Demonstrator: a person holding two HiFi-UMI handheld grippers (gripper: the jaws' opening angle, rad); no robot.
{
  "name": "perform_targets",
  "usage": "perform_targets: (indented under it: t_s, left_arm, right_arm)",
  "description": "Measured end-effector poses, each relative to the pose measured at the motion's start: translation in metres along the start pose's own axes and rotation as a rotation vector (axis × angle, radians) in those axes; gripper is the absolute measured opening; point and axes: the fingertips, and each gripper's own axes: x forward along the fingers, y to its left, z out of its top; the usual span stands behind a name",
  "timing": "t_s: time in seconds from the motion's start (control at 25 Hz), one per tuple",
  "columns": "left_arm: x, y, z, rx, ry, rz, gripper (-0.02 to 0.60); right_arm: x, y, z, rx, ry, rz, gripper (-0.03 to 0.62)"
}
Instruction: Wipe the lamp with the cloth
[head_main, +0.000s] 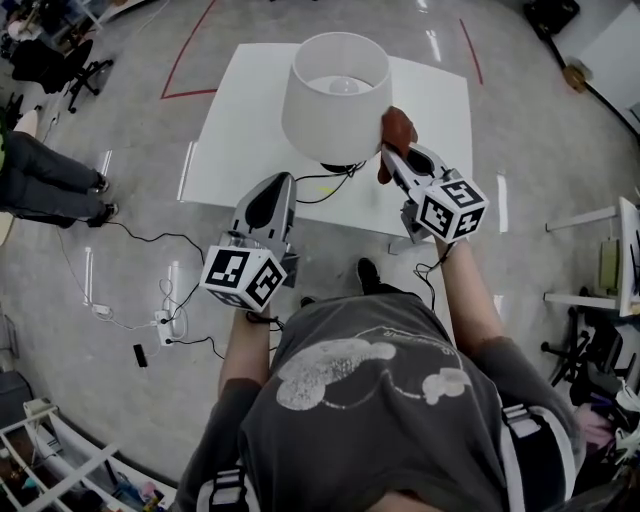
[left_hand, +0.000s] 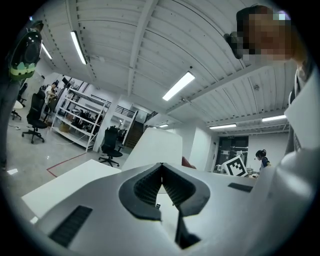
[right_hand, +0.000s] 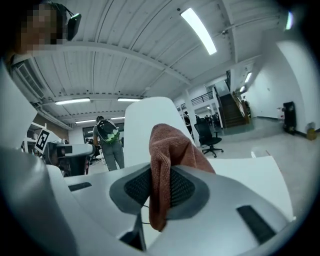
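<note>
A white lamp (head_main: 335, 95) with a wide drum shade stands on the white table (head_main: 240, 130). My right gripper (head_main: 392, 152) is shut on a rust-brown cloth (head_main: 397, 135), which touches the right side of the shade. In the right gripper view the cloth (right_hand: 167, 165) hangs pinched between the jaws, with the lamp shade (right_hand: 147, 130) just behind it. My left gripper (head_main: 282, 182) sits lower left of the lamp, near the table's front edge, shut with nothing in it. The left gripper view shows the shade (left_hand: 152, 150) ahead beyond the closed jaws.
A black cord (head_main: 320, 185) runs from the lamp base across the table. Cables and a power strip (head_main: 165, 325) lie on the floor at the left. A seated person's legs (head_main: 45, 180) are at far left. Office chairs (left_hand: 35, 117) and shelving stand in the background.
</note>
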Motion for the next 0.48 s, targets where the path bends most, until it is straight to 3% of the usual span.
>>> perform_targets:
  t_s: [0.24, 0.48]
  left_arm:
    - [-0.013, 0.003, 0.0, -0.005, 0.018, -0.032, 0.008]
    - [-0.024, 0.007, -0.002, -0.001, 0.026, -0.068, 0.008]
  right_arm:
    - [-0.008, 0.014, -0.038, 0.022, 0.088, -0.059, 0.058]
    - [-0.02, 0.035, -0.005, 0.002, -0.008, -0.074, 0.058]
